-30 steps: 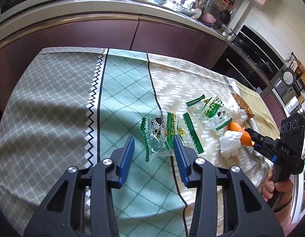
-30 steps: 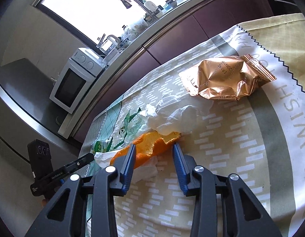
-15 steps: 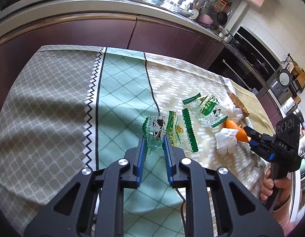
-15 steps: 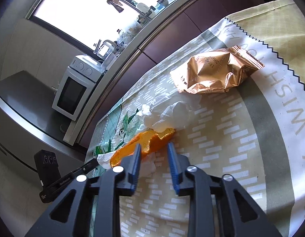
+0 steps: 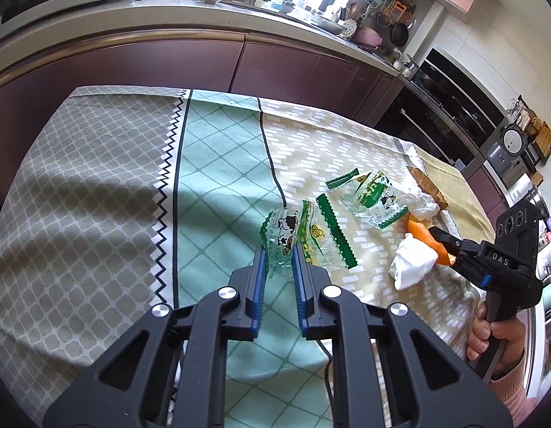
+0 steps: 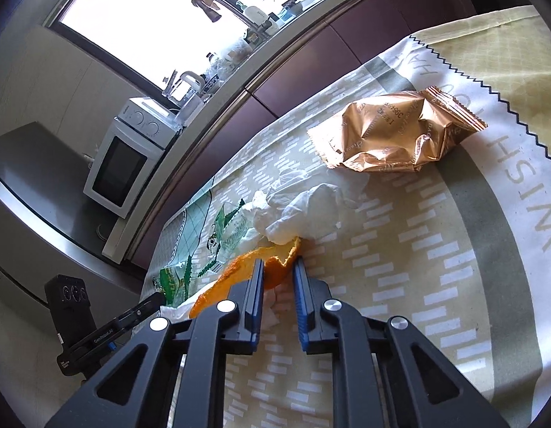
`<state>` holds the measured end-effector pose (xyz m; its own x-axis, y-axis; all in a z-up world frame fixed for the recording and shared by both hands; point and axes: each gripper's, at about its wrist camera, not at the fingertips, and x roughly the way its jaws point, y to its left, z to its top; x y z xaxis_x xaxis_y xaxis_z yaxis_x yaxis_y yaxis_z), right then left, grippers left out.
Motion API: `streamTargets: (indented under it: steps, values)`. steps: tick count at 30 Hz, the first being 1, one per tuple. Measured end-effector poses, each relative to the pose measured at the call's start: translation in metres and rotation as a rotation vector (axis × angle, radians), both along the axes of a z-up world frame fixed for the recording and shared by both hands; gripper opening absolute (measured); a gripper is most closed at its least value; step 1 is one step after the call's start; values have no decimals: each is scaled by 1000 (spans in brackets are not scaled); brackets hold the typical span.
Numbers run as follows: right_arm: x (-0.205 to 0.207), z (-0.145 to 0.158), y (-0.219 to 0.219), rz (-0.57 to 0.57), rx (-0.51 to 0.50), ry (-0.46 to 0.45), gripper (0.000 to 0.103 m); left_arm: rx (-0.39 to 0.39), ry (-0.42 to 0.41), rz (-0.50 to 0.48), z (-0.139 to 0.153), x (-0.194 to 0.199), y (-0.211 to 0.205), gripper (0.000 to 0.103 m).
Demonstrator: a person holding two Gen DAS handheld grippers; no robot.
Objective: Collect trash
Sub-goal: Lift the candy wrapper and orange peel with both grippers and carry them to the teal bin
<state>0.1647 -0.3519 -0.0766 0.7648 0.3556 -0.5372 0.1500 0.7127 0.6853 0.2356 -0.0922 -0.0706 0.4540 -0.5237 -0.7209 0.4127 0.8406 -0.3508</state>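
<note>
"DAS" showing on black right gripper [image 5: 443,246] body. "GenRobot.AI" showing on black left gripper [image 6: 157,299] arm. "WISH" lettering running along patterned fabric tablecloth [image 6: 518,192], right of fingers.

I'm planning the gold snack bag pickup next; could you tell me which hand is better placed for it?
Right. The gold snack bag lies just beyond the right gripper, though that has just closed on the orange peel. The left gripper pinches a clear wrapper farther away.

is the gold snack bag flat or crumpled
Crumpled: the gold snack bag lies creased and puffed on the tablecloth, beyond the tissue.
</note>
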Motion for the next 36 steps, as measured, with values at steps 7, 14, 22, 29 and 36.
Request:
streamTargets:
  steps: [7,14,22,29,36]
  values:
    - [-19,7,3,36,22,-48,10,-8,-44,-5,13,-16,8,15]
    - [-30,22,12,57,11,-89,9,-18,-97,6,31,-35,25,15]
    - [-41,46,21,79,-25,-154,9,-39,-135,24,48,-55,51,15]
    - [-37,69,50,157,-56,-207,9,-45,-165,44,57,-72,75,15]
    - [-21,77,90,270,-53,-227,9,-53,-187,86,64,-89,108,15]
